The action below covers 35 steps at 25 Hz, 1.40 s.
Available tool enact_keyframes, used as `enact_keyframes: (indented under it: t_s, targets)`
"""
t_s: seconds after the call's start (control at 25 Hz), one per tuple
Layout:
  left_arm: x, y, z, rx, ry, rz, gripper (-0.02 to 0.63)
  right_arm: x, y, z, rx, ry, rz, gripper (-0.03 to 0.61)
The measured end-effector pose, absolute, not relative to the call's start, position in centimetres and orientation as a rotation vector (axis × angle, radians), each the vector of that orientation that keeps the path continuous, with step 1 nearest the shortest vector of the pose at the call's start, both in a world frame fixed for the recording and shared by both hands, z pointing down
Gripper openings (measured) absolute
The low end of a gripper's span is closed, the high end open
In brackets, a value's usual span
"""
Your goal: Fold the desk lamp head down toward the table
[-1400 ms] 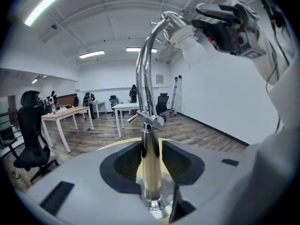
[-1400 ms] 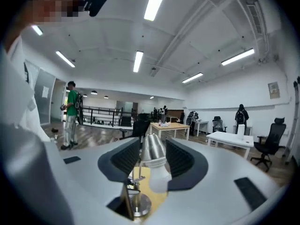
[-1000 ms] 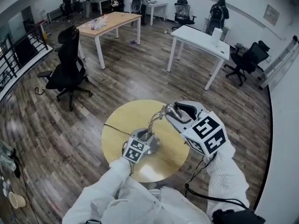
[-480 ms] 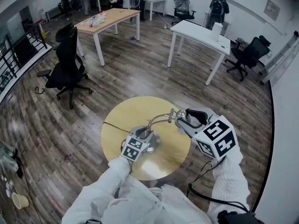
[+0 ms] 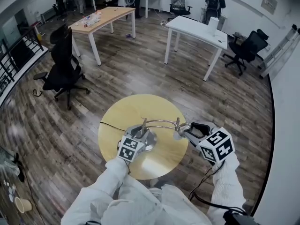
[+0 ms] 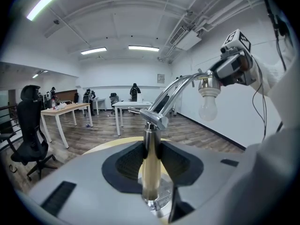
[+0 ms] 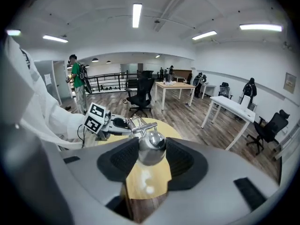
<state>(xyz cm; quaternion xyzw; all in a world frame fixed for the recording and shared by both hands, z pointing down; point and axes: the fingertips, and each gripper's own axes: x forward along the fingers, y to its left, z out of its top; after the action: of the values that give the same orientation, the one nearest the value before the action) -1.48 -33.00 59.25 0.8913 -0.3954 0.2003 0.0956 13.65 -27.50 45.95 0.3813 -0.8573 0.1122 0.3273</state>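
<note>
A chrome desk lamp stands on the round yellow table (image 5: pixel 124 109). Its upright post (image 6: pixel 150 163) is clamped between the pads of my left gripper (image 5: pixel 139 136), near the lamp base (image 5: pixel 149 143). The double arm (image 5: pixel 161 123) runs about level from the post's top joint to the right. My right gripper (image 5: pixel 183 131) is shut on the chrome lamp head (image 7: pixel 151 149). The bare bulb (image 6: pixel 208 108) hangs down under the head in the left gripper view. The head sits low above the table's right side.
A black cord (image 5: pixel 111 127) runs left across the table from the lamp. Beyond the table are a wooden floor, a black office chair (image 5: pixel 63 67), a wooden desk (image 5: pixel 101 20) and a white desk (image 5: pixel 197 32). A person in green (image 7: pixel 77 81) stands far off.
My right gripper has swung the lamp head to the right and down, and the arm has dropped from steeply raised to about level. The left gripper has stayed on the post.
</note>
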Motion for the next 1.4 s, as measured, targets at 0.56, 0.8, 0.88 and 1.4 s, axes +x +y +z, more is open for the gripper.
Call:
enact_keyframes:
  t_s: [0.56, 0.8, 0.88, 1.4]
  targets:
    - [-1.2, -32.7, 58.6, 2.614, -1.231, 0.584, 0.115, 14.5, -26.4, 61.3, 1.030, -2.336, 0.689, 0.173]
    - [-1.0, -32.7, 58.7, 2.620, -1.240, 0.563, 0.115, 13.2, -26.5, 64.3, 1.032, -2.359, 0.771, 0.178]
    - [-1.1, -32.9, 58.8, 2.611, -1.244, 0.567, 0.115, 12.7, -26.8, 65.1, 1.020, -2.354, 0.783, 0.180]
    - [-1.3, -33.0, 58.7, 2.600, -1.259, 0.563, 0.115, 10.9, -27.4, 67.3, 0.988, -2.357, 0.868, 0.187]
